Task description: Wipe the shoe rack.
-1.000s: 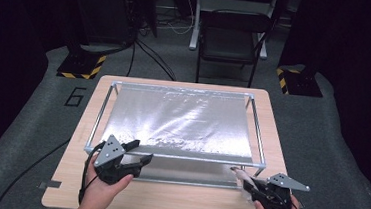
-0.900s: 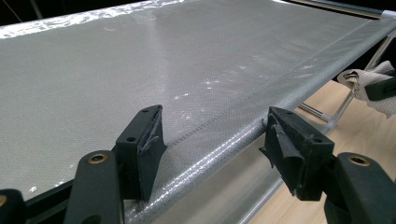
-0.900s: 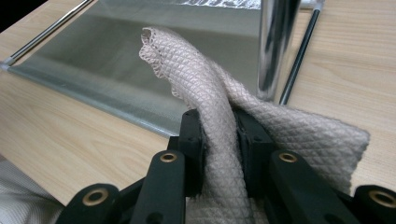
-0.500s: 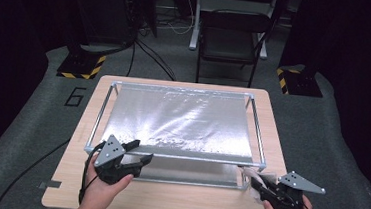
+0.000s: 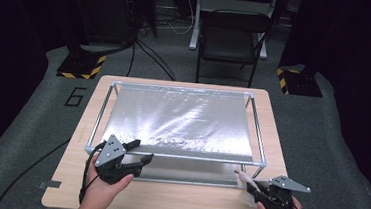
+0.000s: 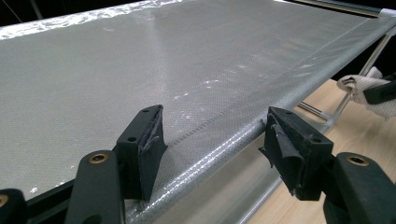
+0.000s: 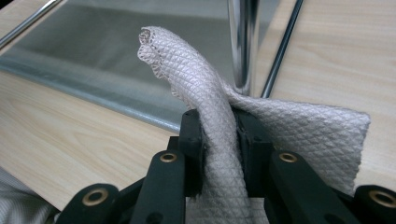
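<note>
Right hand-held gripper (image 5: 247, 181) shifted outward; floor reads "6" (image 5: 76, 96).

Both grippers black w/ brass-coloured screws at jaw arms; left gripper (image 5: 137, 152) & right gripper (image 5: 248, 182) each carry grey three-cornered plate, black cables trailing.

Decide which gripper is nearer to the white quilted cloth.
Right. The right gripper has its jaws shut on the cloth by the frame's near right leg; the left gripper sits at the frame's near left edge, apart from it.
</note>
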`<state>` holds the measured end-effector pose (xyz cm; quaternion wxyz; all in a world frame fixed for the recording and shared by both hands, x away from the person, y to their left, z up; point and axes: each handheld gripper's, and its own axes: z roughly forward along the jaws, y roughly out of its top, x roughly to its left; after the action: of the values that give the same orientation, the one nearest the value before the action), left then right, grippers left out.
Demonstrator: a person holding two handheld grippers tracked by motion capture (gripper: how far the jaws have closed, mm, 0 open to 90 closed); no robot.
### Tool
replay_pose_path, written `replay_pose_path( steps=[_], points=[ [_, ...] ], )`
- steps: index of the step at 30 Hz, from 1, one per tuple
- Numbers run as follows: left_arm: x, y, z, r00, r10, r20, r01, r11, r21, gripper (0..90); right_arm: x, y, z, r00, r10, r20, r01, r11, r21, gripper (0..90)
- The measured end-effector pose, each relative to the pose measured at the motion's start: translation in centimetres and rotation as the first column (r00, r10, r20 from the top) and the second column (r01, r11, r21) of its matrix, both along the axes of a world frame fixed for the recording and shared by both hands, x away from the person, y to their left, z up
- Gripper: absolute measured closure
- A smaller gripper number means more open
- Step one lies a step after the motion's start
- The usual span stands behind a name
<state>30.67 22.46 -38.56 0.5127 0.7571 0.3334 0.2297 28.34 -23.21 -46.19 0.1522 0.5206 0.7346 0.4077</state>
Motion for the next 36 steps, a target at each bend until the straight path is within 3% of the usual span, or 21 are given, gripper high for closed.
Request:
replay_pose_path(
  steps=[6,14,23,28,36],
  points=[
    [0.0,0.0,0.0,1.0,-0.001,0.0,0.001,1.0,0.001,37.7,0.0,-0.2,-0.1,1.0,-0.007,-0.003,0.007,1.0,0.003,74.3],
    [0.0,0.0,0.0,1.0,-0.001,0.001,0.001,1.0,0.003,37.7,-1.0,-2.0,2.7,0.9971,-0.047,0.061,0.046,0.999,0.007,74.3],
    [0.0,-0.1,0.0,1.0,0.001,0.0,-0.001,1.0,0.004,37.6,-1.0,-3.3,4.8,0.9868,-0.096,0.13,0.094,0.995,0.023,74.7],
    [0.0,-0.1,0.0,1.0,0.001,0.0,-0.001,1.0,0.005,37.6,-0.6,-3.1,4.1,0.9888,-0.099,0.112,0.096,0.995,0.034,74.9],
    [0.0,-0.1,0.0,1.0,0.004,0.003,-0.004,1.0,0.003,37.6,0.2,-2.3,1.5,0.9944,-0.096,0.046,0.095,0.995,0.02,75.5]
  ],
)
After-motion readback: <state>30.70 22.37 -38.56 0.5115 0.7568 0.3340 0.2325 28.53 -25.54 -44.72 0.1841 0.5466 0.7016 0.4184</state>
